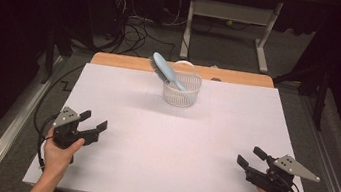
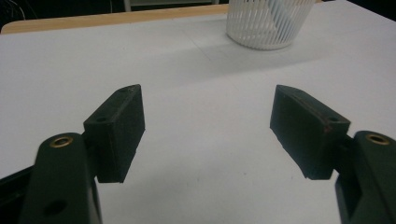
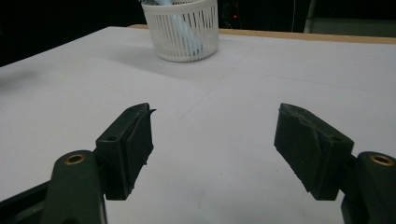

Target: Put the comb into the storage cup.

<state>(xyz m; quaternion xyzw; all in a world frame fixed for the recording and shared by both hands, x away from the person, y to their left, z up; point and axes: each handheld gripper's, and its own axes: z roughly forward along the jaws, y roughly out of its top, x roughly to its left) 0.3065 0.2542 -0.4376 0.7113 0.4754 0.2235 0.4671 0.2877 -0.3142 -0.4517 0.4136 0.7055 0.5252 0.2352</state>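
A light blue plastic hairbrush is seen leaning in a round white plastic basket at the far middle of the white table. The left gripper and the right gripper are held near the front corners, jaws apart, with nothing gripped.

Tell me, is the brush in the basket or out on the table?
In the basket. The blue brush stands with its handle down inside the white basket, while its bristled head leans out over the rim toward the left.
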